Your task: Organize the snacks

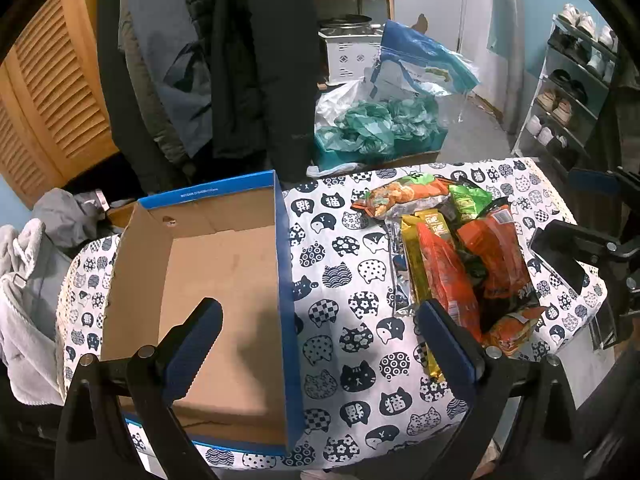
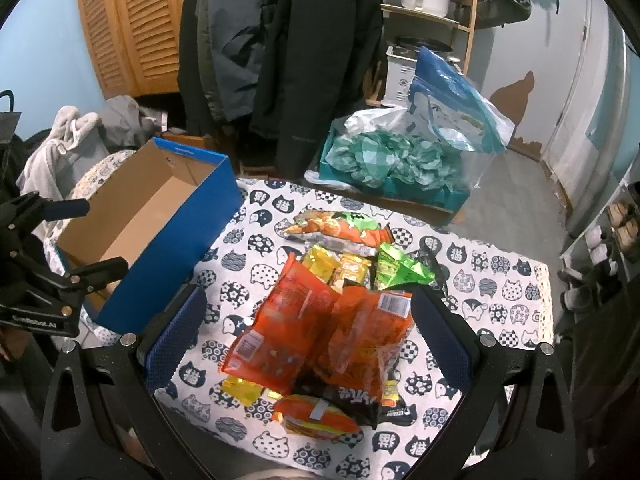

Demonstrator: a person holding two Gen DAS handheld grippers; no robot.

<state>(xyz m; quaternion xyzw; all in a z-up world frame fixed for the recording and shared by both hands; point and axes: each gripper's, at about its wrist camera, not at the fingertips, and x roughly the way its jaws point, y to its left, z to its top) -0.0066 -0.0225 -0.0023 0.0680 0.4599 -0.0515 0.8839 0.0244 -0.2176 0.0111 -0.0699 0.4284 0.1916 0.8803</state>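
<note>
A pile of snack packets in orange, yellow and green lies on the right half of the cat-print tablecloth. An empty blue cardboard box stands open on the left half. My left gripper is open and empty, above the box's right wall. My right gripper is open and empty, hovering over the orange packets of the pile. The box shows at left in the right wrist view, with the left gripper beside it. The right gripper shows at right in the left wrist view.
Dark coats hang behind the table. A teal box of green bags and a blue plastic bag stand on the floor behind. A shoe rack is at right. Grey clothes are heaped at left.
</note>
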